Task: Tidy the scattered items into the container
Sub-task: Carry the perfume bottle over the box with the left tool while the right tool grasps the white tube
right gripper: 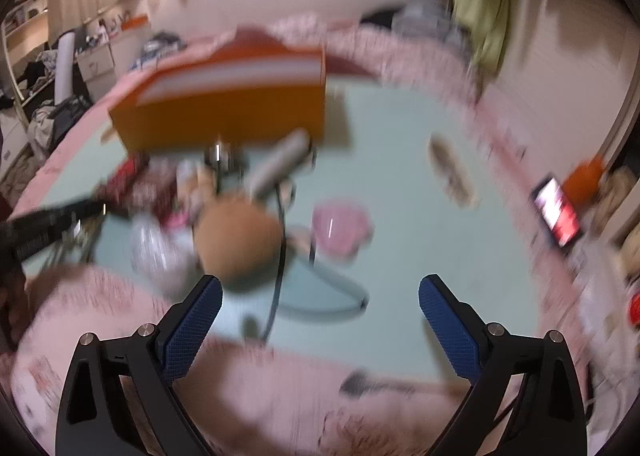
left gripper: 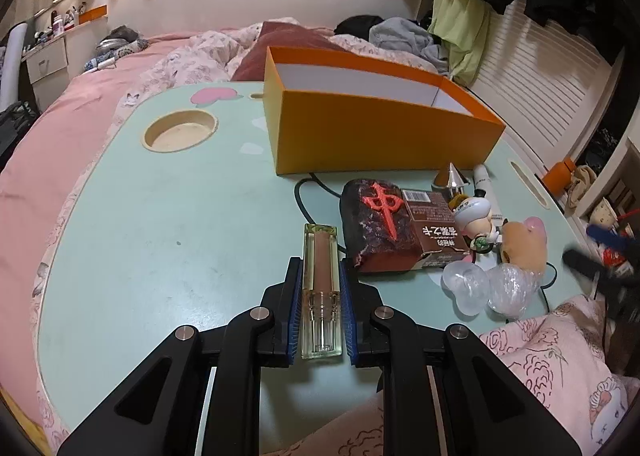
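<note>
My left gripper (left gripper: 320,276) is shut on a clear rectangular lipstick tube (left gripper: 321,288) that lies along the fingers over the mint-green tray table (left gripper: 160,223). The open orange box (left gripper: 376,115) stands beyond it. To the right lies a heap: a dark mahjong-tile block with a red character (left gripper: 376,223), a brown packet (left gripper: 434,232), a small figurine (left gripper: 478,223), a tan plush (left gripper: 524,248) and clear bubble wrap (left gripper: 492,288). The right wrist view is blurred. My right gripper (right gripper: 320,288) is open and holds nothing, near the tan plush (right gripper: 240,244) and the orange box (right gripper: 224,111).
A black cable (left gripper: 304,199) runs across the table beside the block. A round cup recess (left gripper: 180,131) sits at the far left of the table. Pink bedding (left gripper: 80,95) surrounds the table. A lit phone (right gripper: 558,211) lies at the right. A silver cone (left gripper: 452,175) stands near the box.
</note>
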Tool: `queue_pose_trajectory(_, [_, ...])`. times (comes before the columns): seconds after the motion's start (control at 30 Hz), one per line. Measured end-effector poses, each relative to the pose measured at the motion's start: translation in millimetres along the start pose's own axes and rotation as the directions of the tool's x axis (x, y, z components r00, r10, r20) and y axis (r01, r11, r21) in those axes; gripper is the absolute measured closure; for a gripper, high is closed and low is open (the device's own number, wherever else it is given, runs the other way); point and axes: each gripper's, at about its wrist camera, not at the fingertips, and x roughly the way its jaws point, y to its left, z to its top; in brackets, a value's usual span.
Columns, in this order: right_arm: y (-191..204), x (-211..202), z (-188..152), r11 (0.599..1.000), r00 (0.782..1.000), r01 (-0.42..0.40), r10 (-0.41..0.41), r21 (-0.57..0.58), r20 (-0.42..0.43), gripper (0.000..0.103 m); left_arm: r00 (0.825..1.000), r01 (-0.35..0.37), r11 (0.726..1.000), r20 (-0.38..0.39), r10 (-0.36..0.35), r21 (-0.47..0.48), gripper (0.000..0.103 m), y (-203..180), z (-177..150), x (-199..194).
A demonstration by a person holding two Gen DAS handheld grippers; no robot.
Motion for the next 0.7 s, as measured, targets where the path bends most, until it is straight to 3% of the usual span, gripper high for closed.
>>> queue_pose_trajectory(0.13, [-7, 15, 37, 0.993, 0.997, -0.074, 0.073, 0.098, 0.013, 0.005, 0.998, -0.008, 1.000, 0.057, 0.008, 0.001, 0.084, -1, -1, -14])
queue_pose_trajectory(0.17, [-9, 23, 44, 0.988, 0.996, -0.085, 0.086, 0.130, -0.002, 0.010, 0.998, -0.015, 1.000, 0.063, 0.014, 0.008, 0.084, -3, -2, -15])
queue_pose_trajectory(0.27, [-10, 56, 61, 0.977, 0.991, -0.081, 0.100, 0.199, -0.087, 0.041, 0.997, -0.033, 0.999, 0.067, 0.031, 0.031, 0.084, -8, -2, -15])
queue_pose_trajectory(0.3, [-8, 65, 64, 0.976, 0.989, -0.069, 0.093, 0.205, -0.112, 0.045, 0.997, -0.034, 0.999, 0.067, 0.031, 0.037, 0.084, -10, -2, -15])
queue_pose_trajectory(0.43, [1, 86, 64, 0.972, 0.984, -0.068, 0.103, 0.227, -0.148, 0.046, 0.997, -0.043, 0.998, 0.068, 0.039, 0.049, 0.084, -13, -3, -15])
queue_pose_trajectory(0.53, [13, 92, 61, 0.983, 0.981, -0.055, 0.086, 0.176, -0.175, 0.049, 0.997, -0.041, 0.998, 0.068, 0.038, 0.044, 0.084, -11, -2, -15])
queue_pose_trajectory(0.57, [16, 92, 59, 0.986, 0.982, -0.046, 0.074, 0.161, -0.176, 0.060, 0.997, -0.042, 0.998, 0.068, 0.039, 0.043, 0.084, -11, -2, -16])
queue_pose_trajectory(0.6, [17, 91, 57, 0.989, 0.983, -0.030, 0.056, 0.147, -0.177, 0.078, 0.997, -0.043, 0.998, 0.069, 0.040, 0.042, 0.084, -11, -3, -16])
queue_pose_trajectory(0.7, [16, 85, 48, 0.989, 0.987, -0.027, 0.050, 0.147, -0.151, 0.085, 0.997, -0.044, 0.998, 0.070, 0.040, 0.045, 0.084, -11, -2, -16])
